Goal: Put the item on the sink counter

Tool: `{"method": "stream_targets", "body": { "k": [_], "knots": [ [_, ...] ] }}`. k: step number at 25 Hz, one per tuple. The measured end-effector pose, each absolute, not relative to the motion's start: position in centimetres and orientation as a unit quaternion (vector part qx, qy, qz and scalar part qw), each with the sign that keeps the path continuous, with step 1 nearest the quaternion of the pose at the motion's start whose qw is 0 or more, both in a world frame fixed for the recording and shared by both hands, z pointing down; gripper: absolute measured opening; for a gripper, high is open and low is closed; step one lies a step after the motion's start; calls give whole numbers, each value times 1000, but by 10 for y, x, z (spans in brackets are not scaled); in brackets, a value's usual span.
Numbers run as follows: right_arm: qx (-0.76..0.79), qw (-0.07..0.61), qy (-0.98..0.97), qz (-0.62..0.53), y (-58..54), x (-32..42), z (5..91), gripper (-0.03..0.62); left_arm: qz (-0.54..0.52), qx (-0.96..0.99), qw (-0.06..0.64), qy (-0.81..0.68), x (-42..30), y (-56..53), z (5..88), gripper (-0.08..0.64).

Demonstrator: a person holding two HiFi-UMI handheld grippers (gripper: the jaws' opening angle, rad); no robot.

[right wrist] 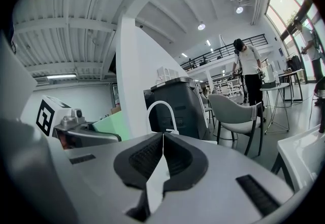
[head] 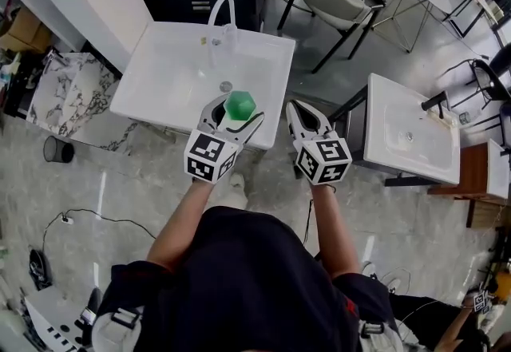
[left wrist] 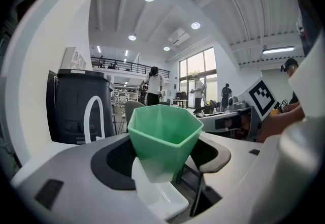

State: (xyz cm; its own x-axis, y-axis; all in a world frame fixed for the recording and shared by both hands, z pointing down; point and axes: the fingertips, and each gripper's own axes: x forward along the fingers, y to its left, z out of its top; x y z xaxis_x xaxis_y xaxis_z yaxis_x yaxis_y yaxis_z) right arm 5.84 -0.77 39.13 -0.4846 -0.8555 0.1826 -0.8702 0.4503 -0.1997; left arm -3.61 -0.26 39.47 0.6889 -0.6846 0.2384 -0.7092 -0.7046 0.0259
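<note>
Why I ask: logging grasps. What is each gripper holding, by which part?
Left gripper clamps the green cup by its lower sides; right gripper shut, empty.

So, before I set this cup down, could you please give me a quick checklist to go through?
1. Grip: the left gripper has its jaws shut on the green cup. Ok.
2. Cup upright, mouth up. Ok.
3. Right gripper: jaws together, nothing between them, beside the left one. Ok.
4. Landing spot: the sink rim looks bare in the head view. Ok.
5. Cup over the rim rather than the basin: it shows near the front edge. Cannot tell.
6. Faucet stands at the far edge, away from the cup. Ok.
</note>
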Motion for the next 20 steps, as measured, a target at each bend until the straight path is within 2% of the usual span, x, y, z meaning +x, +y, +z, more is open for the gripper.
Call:
{"method": "stream_targets", "body": {
  "k": [20],
  "knots": [
    [527, 55, -837, 137, -117, 34, 394, 35, 97, 931, 71, -343, -53, -110, 396, 330]
  ]
}}
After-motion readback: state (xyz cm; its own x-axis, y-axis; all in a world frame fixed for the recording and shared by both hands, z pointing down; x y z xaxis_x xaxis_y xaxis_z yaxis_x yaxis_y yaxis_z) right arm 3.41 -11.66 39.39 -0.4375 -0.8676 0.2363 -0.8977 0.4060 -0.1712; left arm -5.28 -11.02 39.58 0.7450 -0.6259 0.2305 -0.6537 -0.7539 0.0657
